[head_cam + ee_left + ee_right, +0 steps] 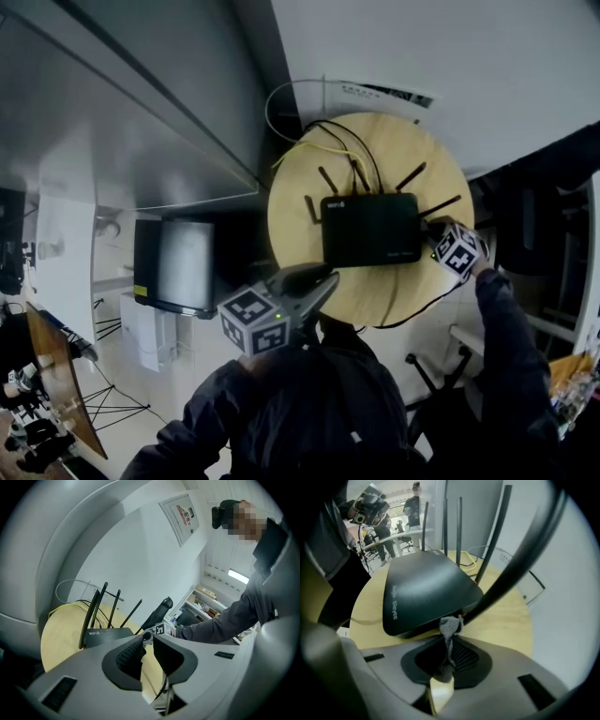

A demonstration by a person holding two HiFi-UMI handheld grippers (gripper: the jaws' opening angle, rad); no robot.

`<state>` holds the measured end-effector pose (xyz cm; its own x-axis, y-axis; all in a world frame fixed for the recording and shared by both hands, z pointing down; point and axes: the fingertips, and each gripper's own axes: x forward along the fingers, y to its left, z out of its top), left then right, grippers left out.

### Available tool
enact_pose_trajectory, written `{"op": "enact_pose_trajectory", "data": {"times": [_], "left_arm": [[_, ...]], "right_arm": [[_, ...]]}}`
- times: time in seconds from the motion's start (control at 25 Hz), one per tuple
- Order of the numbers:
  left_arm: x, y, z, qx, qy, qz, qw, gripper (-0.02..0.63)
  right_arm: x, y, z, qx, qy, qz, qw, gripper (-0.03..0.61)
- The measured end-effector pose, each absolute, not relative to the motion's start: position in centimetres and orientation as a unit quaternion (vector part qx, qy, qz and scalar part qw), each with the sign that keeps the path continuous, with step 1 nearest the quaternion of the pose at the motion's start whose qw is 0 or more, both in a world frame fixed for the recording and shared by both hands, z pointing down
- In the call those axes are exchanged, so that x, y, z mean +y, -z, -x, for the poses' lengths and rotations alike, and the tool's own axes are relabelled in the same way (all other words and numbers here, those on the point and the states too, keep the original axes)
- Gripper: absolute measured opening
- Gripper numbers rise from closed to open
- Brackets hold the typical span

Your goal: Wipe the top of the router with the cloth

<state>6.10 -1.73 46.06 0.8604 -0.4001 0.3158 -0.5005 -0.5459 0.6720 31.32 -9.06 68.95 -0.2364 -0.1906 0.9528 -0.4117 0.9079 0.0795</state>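
A black router (370, 230) with several raised antennas lies on a round wooden table (300, 202). My right gripper (448, 246) sits at the router's right edge, shut on a small grey cloth (450, 627) pinched between its jaws. In the right gripper view the cloth's tip pokes out against the router's (424, 590) near rim, under a slanting antenna (511, 569). My left gripper (314, 284) hovers at the table's front left edge, short of the router (105, 633), its jaws together with nothing between them.
Yellow and black cables (328, 141) run from the router's back toward the wall. A black cable (422, 314) hangs off the table's front. A dark monitor (178, 262) stands left of the table. People stand in the background (412, 503).
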Motion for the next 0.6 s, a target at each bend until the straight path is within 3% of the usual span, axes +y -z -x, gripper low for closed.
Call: {"op": "enact_pose_trajectory", "data": {"times": [0.28, 0.6], "left_arm": [[-1.4, -45.9, -6.9, -0.247, -0.064, -0.880, 0.402, 0.066], [-1.4, -45.3, -7.6, -0.233, -0.067, -0.887, 0.394, 0.066]], "right_arm": [[-3.9, -68.8, -30.4, -0.792, -0.080, -0.134, 0.590, 0.068], [0.1, -67.3, -30.2, -0.810, -0.144, -0.179, 0.540, 0.067]]}}
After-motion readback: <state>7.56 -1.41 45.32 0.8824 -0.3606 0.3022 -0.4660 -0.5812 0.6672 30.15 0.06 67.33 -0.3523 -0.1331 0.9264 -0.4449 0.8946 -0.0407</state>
